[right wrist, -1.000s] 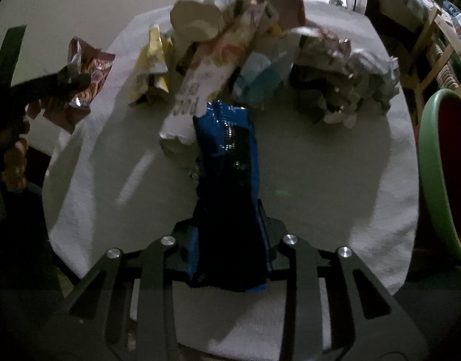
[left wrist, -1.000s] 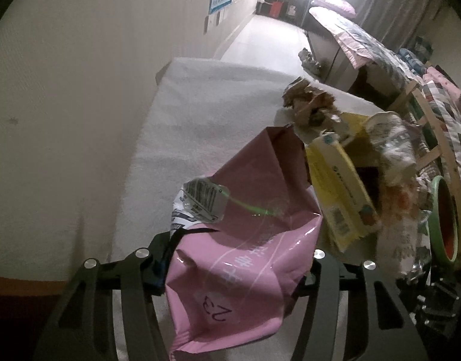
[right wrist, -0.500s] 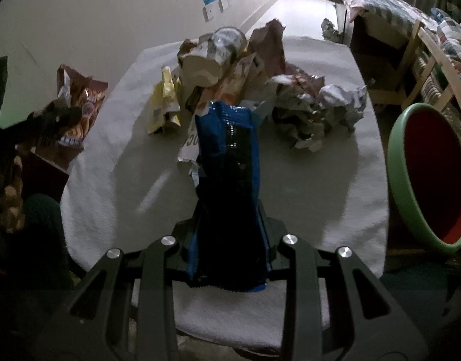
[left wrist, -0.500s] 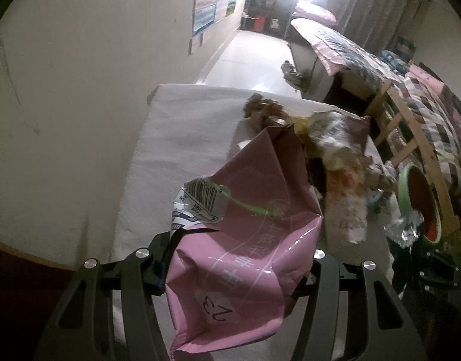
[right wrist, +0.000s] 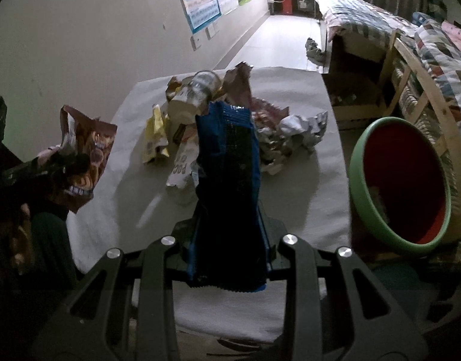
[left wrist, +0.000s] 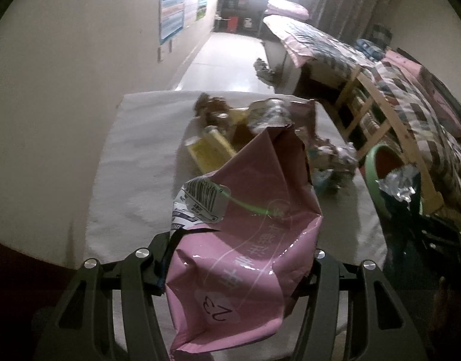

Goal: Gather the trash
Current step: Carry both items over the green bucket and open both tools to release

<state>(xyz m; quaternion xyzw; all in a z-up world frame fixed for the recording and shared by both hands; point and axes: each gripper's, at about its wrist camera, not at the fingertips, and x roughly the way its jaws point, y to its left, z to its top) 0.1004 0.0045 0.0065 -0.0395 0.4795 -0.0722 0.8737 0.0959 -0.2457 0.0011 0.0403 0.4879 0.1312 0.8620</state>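
Observation:
My left gripper is shut on a large pink snack bag with a barcode label, held above the near end of the white-covered table. My right gripper is shut on a dark blue wrapper standing upright, above the table's near edge. A pile of trash lies mid-table: a clear bottle, a yellow wrapper, crumpled paper and foil. A green bin with a red inside stands right of the table; it also shows in the left wrist view.
A wall runs along the left of the table. A wooden chair and a bed with a patchwork quilt stand to the right. In the right wrist view the left gripper's bag shows at the left.
Both grippers have pulled back and risen from the trash pile, each keeping its bag. The green bin has come further into the right wrist view.

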